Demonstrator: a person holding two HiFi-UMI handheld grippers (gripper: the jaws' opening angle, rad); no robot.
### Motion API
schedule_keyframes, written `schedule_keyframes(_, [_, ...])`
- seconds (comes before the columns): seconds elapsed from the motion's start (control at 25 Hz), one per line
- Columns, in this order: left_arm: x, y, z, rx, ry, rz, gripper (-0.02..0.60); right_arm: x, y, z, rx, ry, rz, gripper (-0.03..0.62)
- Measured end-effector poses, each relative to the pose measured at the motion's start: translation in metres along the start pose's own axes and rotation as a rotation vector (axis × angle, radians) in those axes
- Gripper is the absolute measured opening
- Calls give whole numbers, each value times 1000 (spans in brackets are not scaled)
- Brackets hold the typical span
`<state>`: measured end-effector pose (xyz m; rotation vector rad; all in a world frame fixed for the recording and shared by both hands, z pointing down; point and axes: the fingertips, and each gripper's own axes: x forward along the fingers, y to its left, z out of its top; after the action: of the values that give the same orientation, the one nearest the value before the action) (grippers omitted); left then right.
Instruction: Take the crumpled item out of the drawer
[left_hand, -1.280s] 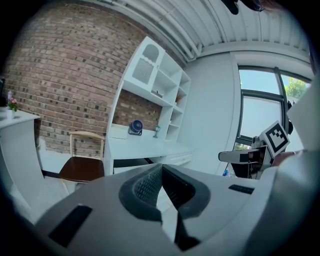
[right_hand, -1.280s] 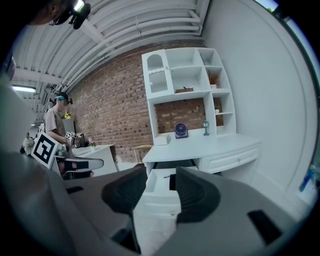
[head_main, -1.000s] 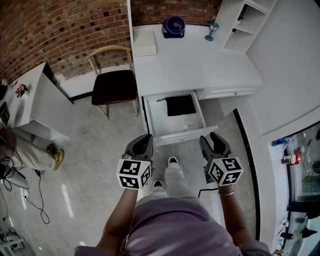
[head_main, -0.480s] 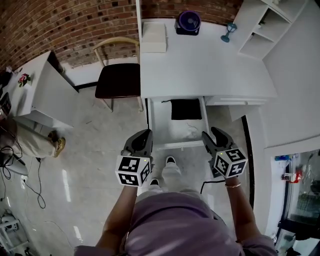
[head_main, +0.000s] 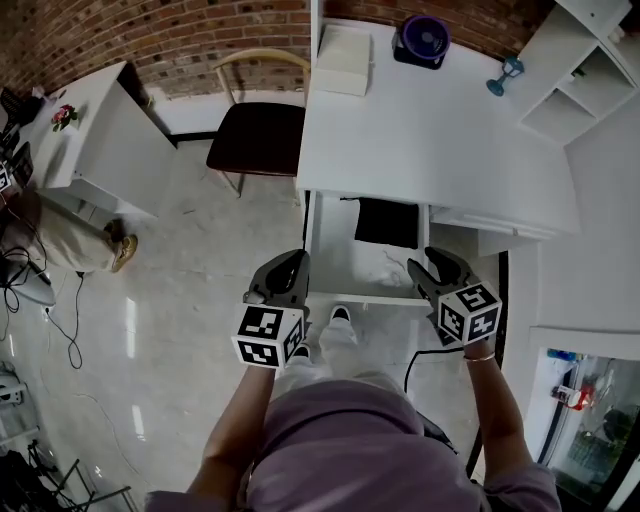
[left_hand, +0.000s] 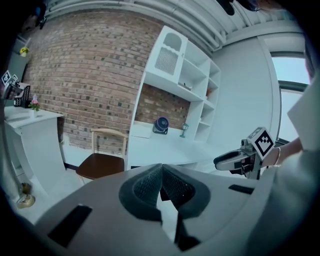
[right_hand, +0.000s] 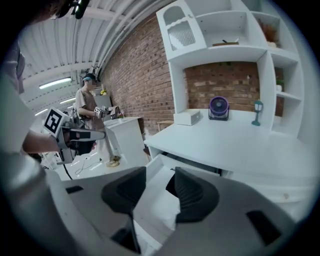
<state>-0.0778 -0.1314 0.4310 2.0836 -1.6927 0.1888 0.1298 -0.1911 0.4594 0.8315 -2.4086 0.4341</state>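
The white desk's drawer (head_main: 358, 297) stands pulled out. At its back lies a flat black item (head_main: 388, 222). Nearer the front a small pale crumpled item (head_main: 386, 264) rests on the drawer floor. My left gripper (head_main: 290, 262) hovers at the drawer's front left corner, above the floor; its pads meet at the tips with nothing between them (left_hand: 161, 172). Held over the front right corner, my right gripper (head_main: 432, 262) is open and empty (right_hand: 159, 182). The drawer's inside shows through its gap.
A wooden chair (head_main: 258, 140) with a dark seat stands left of the desk. On the desktop (head_main: 430, 130) are a white box (head_main: 344, 46), a purple fan (head_main: 424, 40) and a small blue lamp (head_main: 507, 72). A shelf unit (head_main: 580, 80) is at the right and a side table (head_main: 100, 140) at the left. A person (right_hand: 87, 107) stands beyond.
The head view has swung, and the desk and drawer now sit closer to both grippers. The grippers have edged up to the drawer's front. Neither gripper's jaws have changed.
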Motion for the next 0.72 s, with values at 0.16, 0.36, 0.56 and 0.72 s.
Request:
schedule_keyframes(0.16, [7, 3, -2, -12, 8, 34, 0, 20, -5, -7, -39, 54, 76, 181])
schedule_keyframes(0.36, [13, 8, 1, -24, 11, 76, 0, 43, -7, -18, -95, 124, 167, 187])
schedule_keyframes(0.56, [16, 15, 1, -41, 12, 120, 0, 66, -9, -33, -149, 199, 239, 187])
schedule_keyframes(0.72, [16, 20, 0, -56, 13, 156, 0, 80, -8, -48, -214, 249, 277, 189])
